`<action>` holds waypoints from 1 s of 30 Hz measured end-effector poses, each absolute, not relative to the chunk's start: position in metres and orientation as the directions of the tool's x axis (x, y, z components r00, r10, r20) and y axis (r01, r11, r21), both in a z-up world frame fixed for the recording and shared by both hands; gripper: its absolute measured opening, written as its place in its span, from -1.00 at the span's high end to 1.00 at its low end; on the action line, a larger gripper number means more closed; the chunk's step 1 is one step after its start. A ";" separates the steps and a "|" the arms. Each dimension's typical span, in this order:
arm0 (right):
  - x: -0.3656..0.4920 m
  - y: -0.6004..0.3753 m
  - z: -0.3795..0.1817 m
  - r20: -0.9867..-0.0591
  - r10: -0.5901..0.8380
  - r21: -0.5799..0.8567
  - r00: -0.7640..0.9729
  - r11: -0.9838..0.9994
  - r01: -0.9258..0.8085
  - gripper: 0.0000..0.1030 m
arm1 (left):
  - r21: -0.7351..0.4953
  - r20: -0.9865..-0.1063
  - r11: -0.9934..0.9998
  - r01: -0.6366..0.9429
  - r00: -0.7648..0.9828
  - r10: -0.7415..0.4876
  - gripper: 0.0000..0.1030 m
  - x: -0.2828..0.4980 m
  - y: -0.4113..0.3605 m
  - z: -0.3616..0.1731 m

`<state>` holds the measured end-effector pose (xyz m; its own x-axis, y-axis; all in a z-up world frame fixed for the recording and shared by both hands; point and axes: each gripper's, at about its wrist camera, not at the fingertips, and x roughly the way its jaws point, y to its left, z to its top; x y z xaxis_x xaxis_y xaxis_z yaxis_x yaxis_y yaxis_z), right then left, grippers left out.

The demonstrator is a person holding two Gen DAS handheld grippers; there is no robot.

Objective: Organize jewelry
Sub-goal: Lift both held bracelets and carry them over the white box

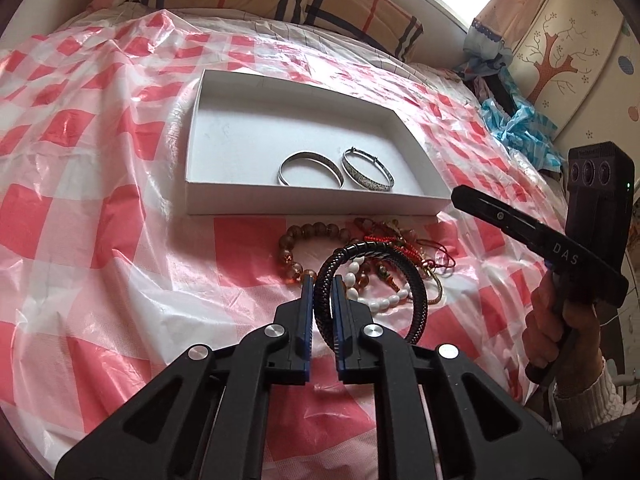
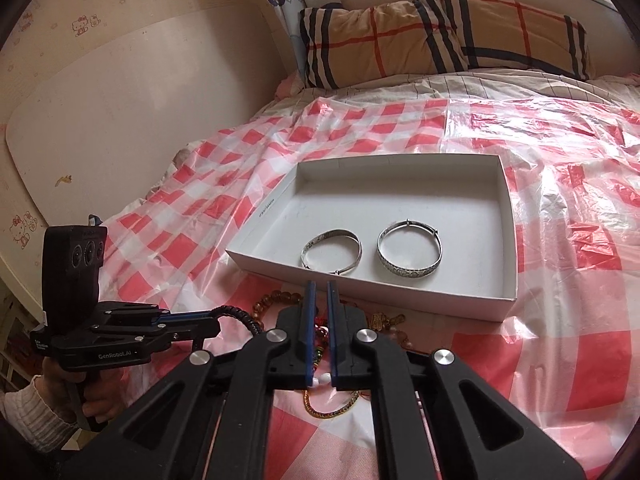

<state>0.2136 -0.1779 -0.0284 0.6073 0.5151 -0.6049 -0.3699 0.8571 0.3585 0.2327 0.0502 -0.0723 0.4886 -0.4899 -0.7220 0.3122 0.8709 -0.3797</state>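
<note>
From the left wrist, the left gripper point(image 1: 322, 280) is clamped on a black braided bangle point(image 1: 372, 288), whose near arc is hidden behind the fingers. Under it a heap of jewelry point(image 1: 360, 256) lies tangled on the red-checked plastic sheet point(image 1: 100, 200): amber beads, white oval beads, red cords, hard to separate. Just beyond, a shallow white cardboard box point(image 1: 224, 152) holds two silver bangles side by side, one smooth point(image 1: 310, 168), one patterned point(image 1: 366, 174). The right gripper point(image 1: 460, 196) enters from the right, its tips cut short by the angle.

From the right wrist, the right gripper point(image 2: 321, 286) has its blue-padded jaws together on nothing, and its body covers most of the heap. The box point(image 2: 508, 240) sits just ahead with both bangles. The left gripper point(image 2: 216, 320) shows at left, the braided bangle's arc point(image 2: 240, 316) protruding.
</note>
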 end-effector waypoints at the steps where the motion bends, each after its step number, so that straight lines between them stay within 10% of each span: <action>1: 0.215 -0.178 -0.027 -0.605 0.513 0.355 0.608 0.858 -0.371 0.88 | -0.387 -0.715 0.869 0.309 0.494 -0.494 0.85 0.235 0.051 -0.070; 6: 0.221 -0.170 -0.036 -0.677 0.490 0.313 0.549 0.867 -0.388 0.83 | -0.370 -0.698 0.871 0.323 0.522 -0.490 0.84 0.240 0.042 -0.059; 10: 0.219 -0.160 -0.056 -0.721 0.468 0.274 0.511 0.870 -0.409 0.26 | -0.357 -0.705 0.876 0.325 0.521 -0.481 0.84 0.238 0.043 -0.060; 18: 0.230 -0.145 -0.081 -0.793 0.395 0.177 0.464 0.878 -0.445 0.26 | -0.355 -0.728 0.890 0.286 0.512 -0.455 0.84 0.237 0.061 -0.073; 22: 0.228 -0.145 -0.081 -0.792 0.392 0.165 0.468 0.875 -0.455 0.72 | -0.359 -0.729 0.890 0.279 0.512 -0.455 0.84 0.238 0.063 -0.076; 30: 0.224 -0.160 -0.065 -0.740 0.428 0.223 0.519 0.884 -0.411 0.85 | -0.365 -0.722 0.884 0.291 0.511 -0.466 0.84 0.237 0.058 -0.073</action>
<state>0.2242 -0.1602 -0.0645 0.5185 0.4284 -0.7400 -0.4114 0.8837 0.2234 0.2373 0.0579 -0.0731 0.5109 -0.4662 -0.7223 0.2905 0.8844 -0.3653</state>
